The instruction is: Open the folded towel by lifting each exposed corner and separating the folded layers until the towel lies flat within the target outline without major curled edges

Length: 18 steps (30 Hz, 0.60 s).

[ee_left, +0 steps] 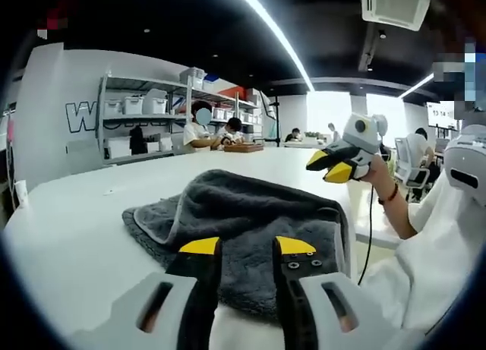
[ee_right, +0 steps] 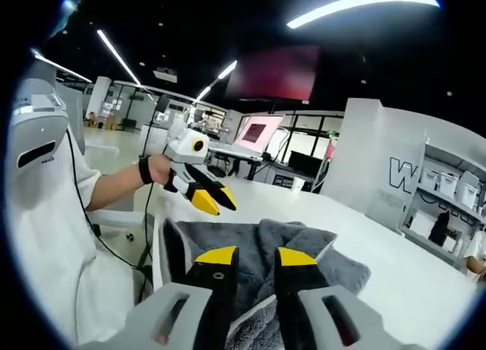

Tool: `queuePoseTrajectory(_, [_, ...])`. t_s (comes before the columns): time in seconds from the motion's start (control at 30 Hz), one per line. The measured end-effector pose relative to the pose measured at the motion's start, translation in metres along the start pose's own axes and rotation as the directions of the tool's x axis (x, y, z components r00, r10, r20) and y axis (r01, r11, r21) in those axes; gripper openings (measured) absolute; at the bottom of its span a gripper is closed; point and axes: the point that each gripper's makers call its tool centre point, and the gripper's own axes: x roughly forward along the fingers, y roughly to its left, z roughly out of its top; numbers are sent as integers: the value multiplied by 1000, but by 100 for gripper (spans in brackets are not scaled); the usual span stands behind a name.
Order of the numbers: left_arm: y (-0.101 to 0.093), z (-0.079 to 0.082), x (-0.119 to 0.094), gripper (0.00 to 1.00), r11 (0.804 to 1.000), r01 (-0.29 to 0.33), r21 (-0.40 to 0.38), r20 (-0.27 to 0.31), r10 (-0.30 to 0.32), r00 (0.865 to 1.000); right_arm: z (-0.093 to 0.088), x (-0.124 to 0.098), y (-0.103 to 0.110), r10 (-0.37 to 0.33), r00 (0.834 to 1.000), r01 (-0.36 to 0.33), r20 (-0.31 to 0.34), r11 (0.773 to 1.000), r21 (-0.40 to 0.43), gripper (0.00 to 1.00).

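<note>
Left gripper (ee_left: 247,247) hovers with jaws narrowly apart, holding nothing, just above the grey towel (ee_left: 250,213), which lies bunched on the white tabletop (ee_left: 68,221); right gripper (ee_right: 247,257) likewise, possibly touching the towel

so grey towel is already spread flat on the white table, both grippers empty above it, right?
Not flat. The grey towel is still folded and bunched, with layers humped and an edge turned up, as the left gripper view shows. The rest holds: it lies on the white table, and the left gripper and right gripper hold nothing.
</note>
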Motion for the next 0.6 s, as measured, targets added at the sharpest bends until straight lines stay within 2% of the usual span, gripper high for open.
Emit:
queuePoseTrajectory(0.1, [2,1,1,26,1000,-3,4,-3,3,1000,1,2,-3,-10,1000,10,-6,1000,-11,13])
queuePoseTrajectory(0.2, [1,2,3,26,999,26,-22,6,-26,1000,4,2,-3,-8,1000,8,3,1000,-8,14])
queuePoseTrajectory(0.6, [6,-1,9,26,999,32,-35,-1,-32,999,1,10,-5,-7,1000,7,2,1000,2,13])
